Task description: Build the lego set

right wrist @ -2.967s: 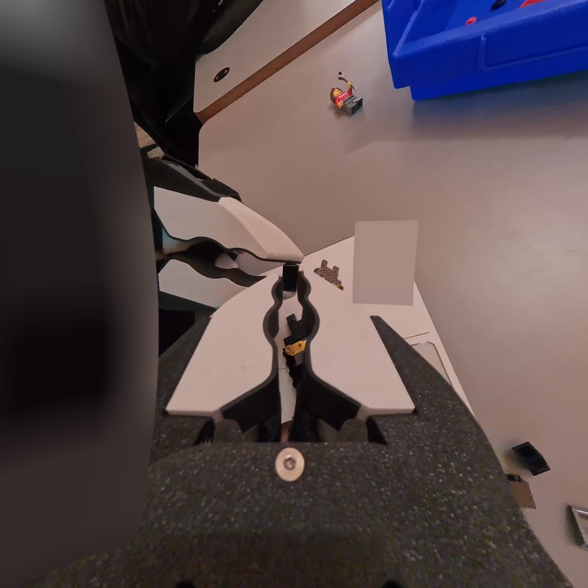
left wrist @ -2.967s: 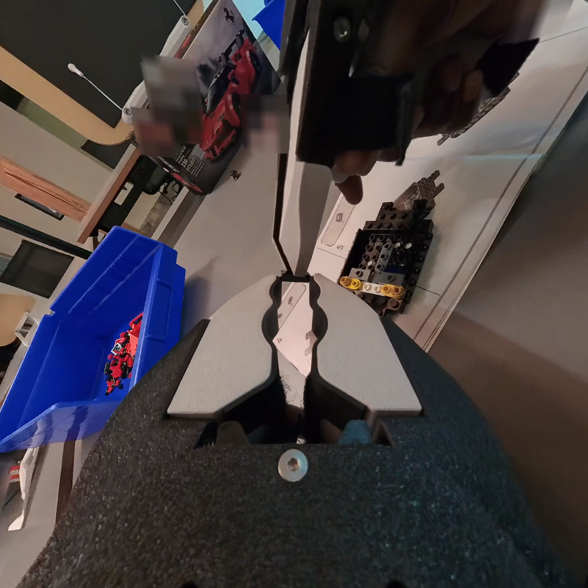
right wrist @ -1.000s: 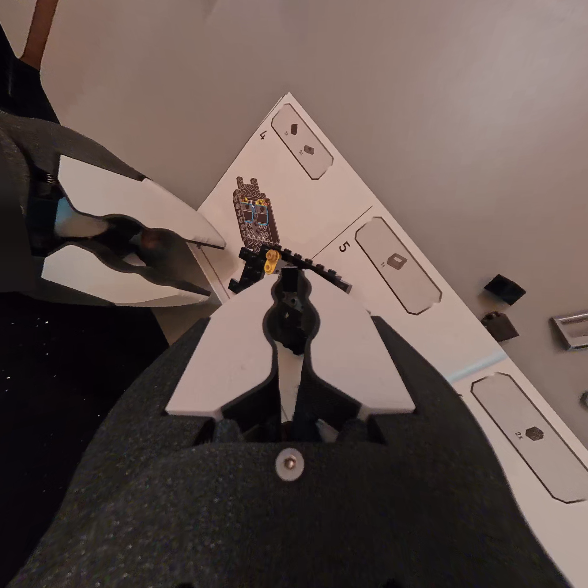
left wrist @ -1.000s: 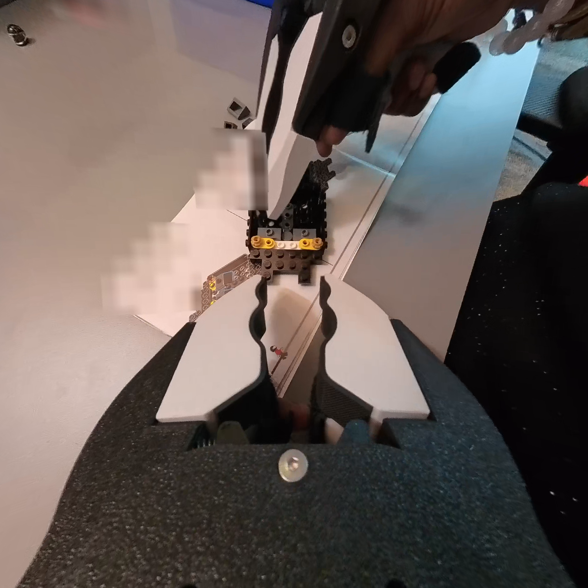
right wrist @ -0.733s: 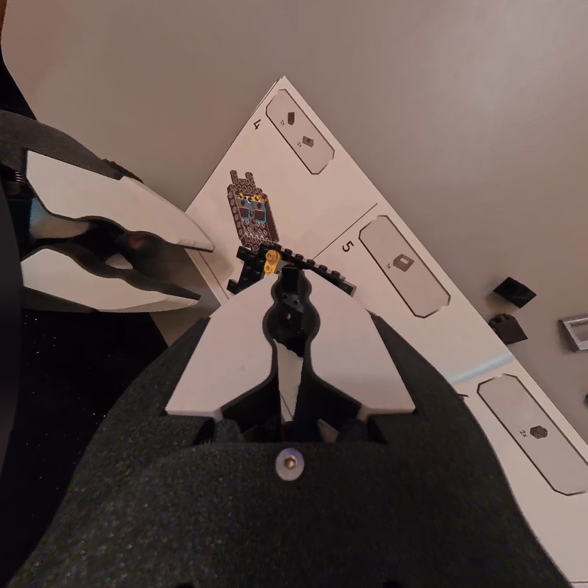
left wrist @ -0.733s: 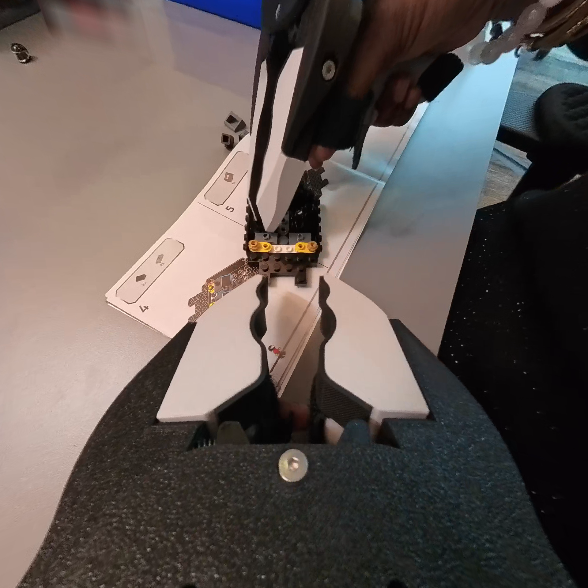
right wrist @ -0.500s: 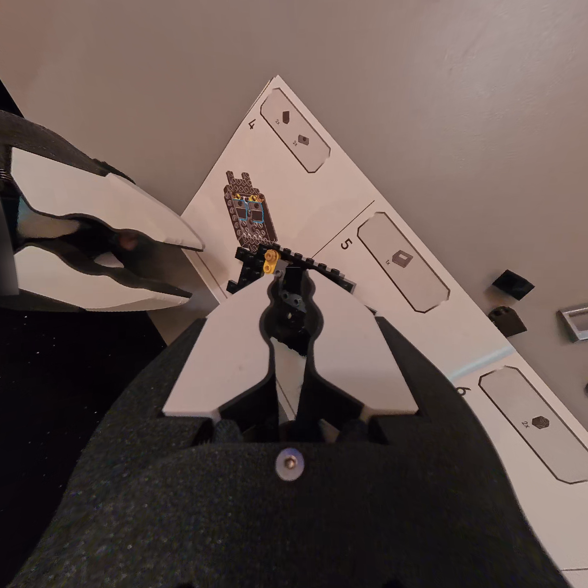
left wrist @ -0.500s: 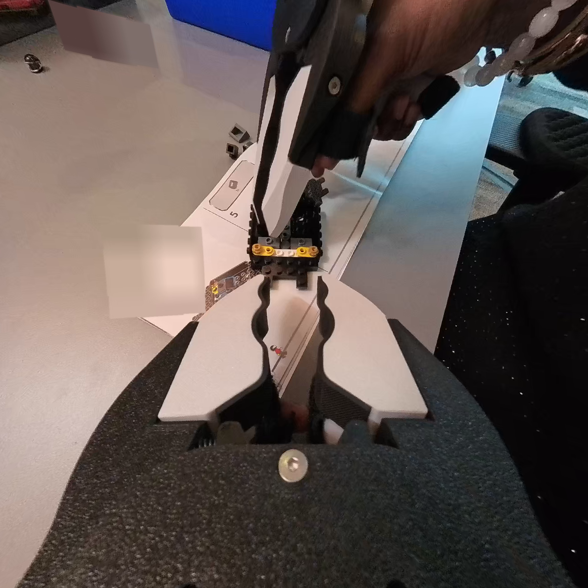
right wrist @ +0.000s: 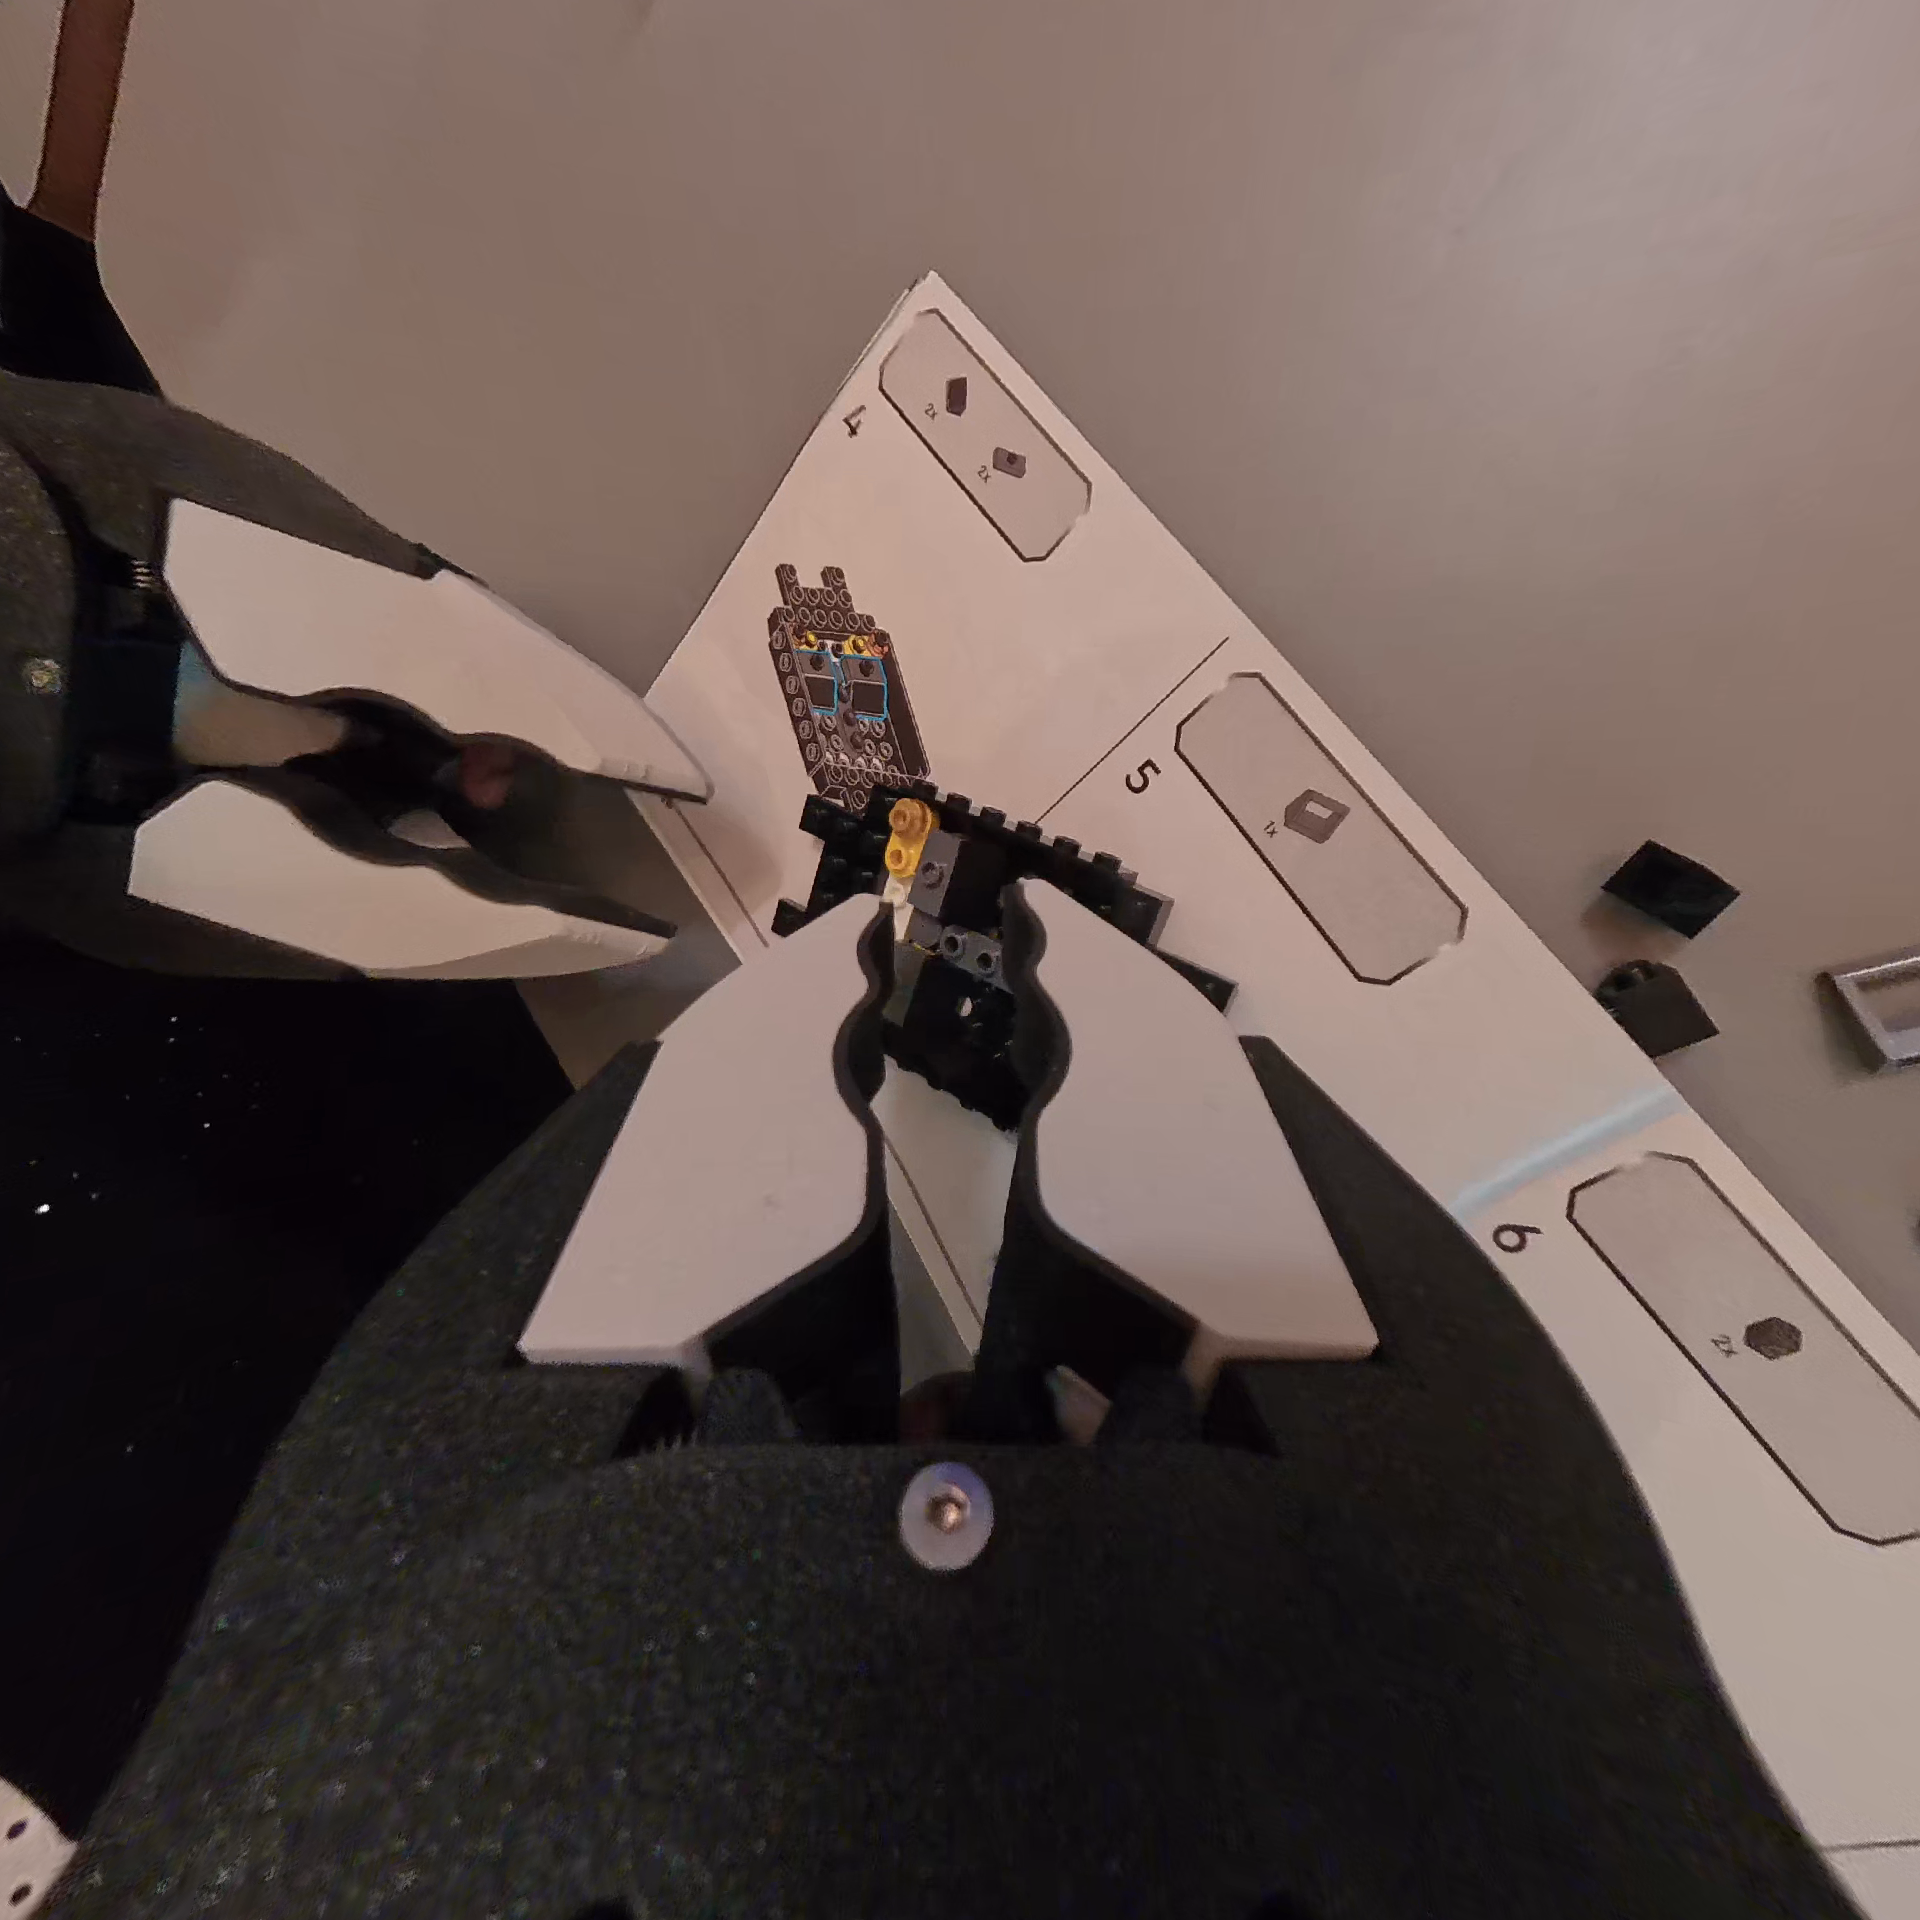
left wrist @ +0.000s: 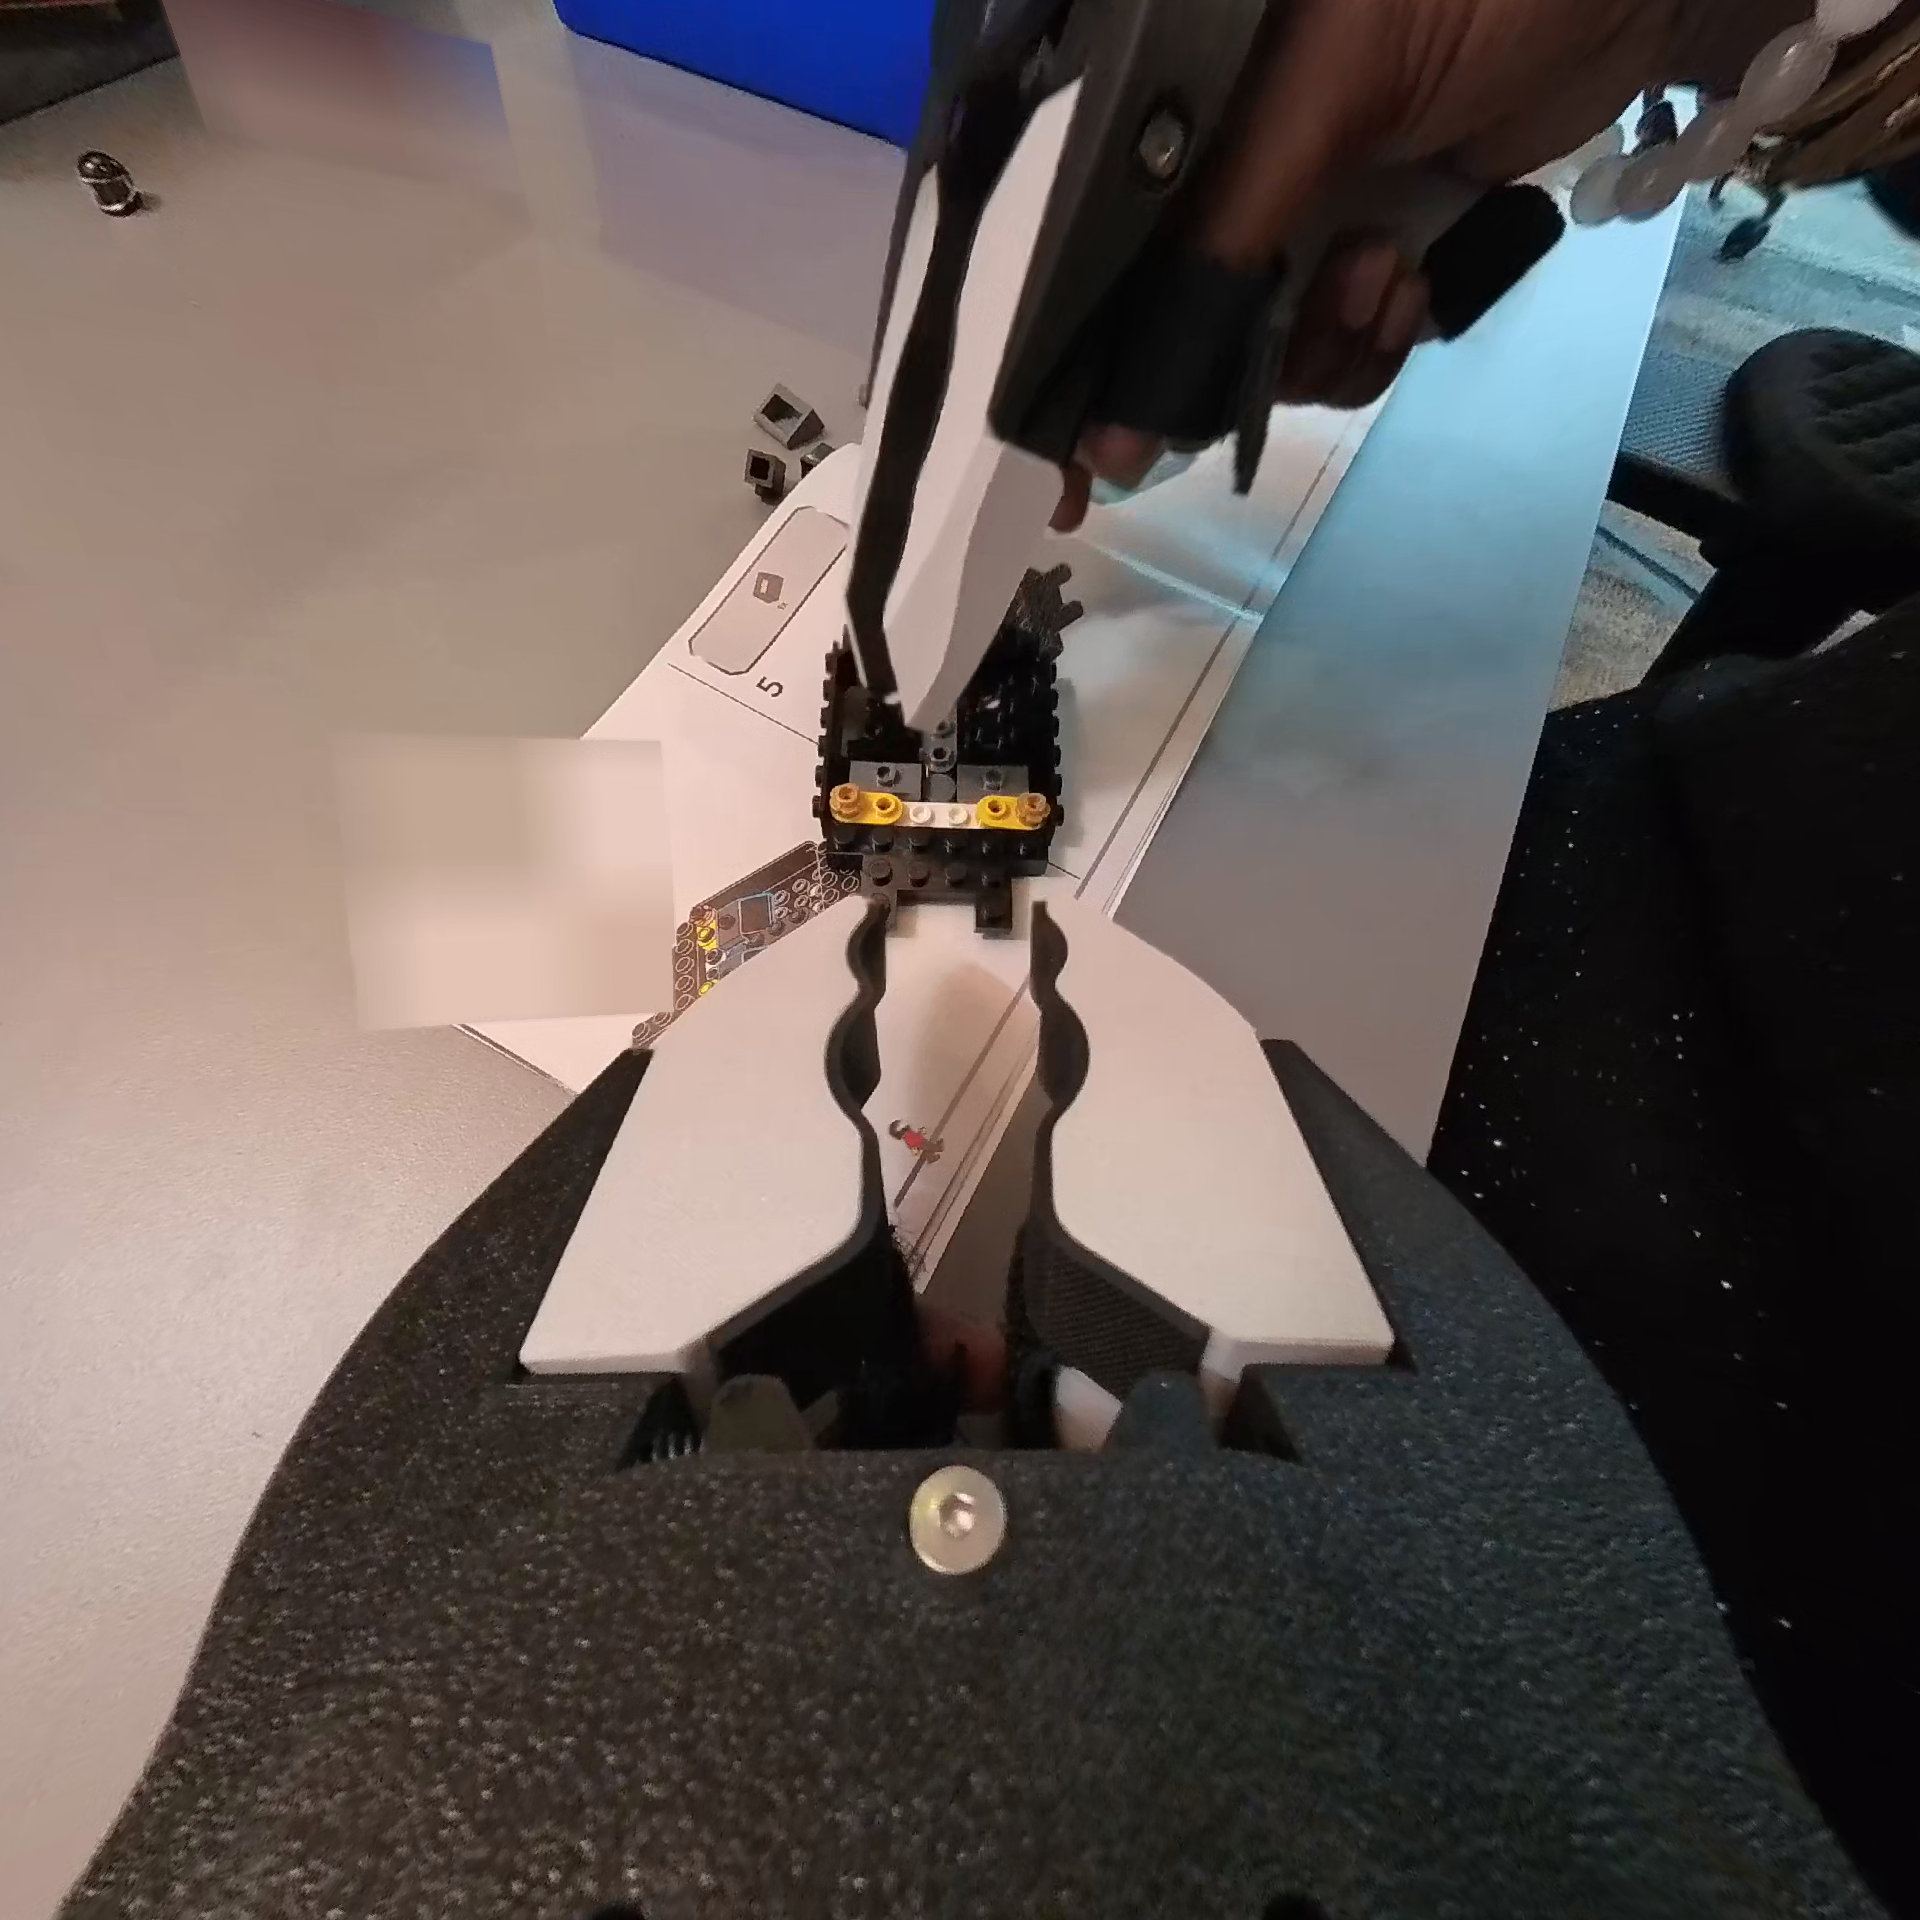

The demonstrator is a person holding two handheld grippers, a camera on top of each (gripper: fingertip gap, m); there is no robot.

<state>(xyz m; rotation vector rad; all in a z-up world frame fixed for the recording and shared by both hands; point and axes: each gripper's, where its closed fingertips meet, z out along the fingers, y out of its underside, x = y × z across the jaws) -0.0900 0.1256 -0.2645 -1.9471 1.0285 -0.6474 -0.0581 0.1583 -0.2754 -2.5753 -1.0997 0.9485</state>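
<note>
The right gripper (right wrist: 940, 904), jaws parted with nothing between them, hangs directly over the half-built lego model (left wrist: 940, 821), its tips down among the studs. The left gripper (left wrist: 956, 914) hovers just short of the model's near edge, jaws likewise released and empty.

The model rests on the open instruction booklet (right wrist: 1299, 675) near the worktop's (left wrist: 312, 468) front edge. It is a low black base with raised side walls, two small grey tiles inside, and a cross strip of yellow and white round-holed pieces near the front. In the right wrist view a small dark block appears seated inside it between the jaws.

To finish this step well, the right gripper should probably lift straight up so the new block is not dragged loose, while the left steadies the base's front edge. Two spare dark bricks (right wrist: 1662, 935) lie on the worktop beyond the booklet, likely next.
</note>
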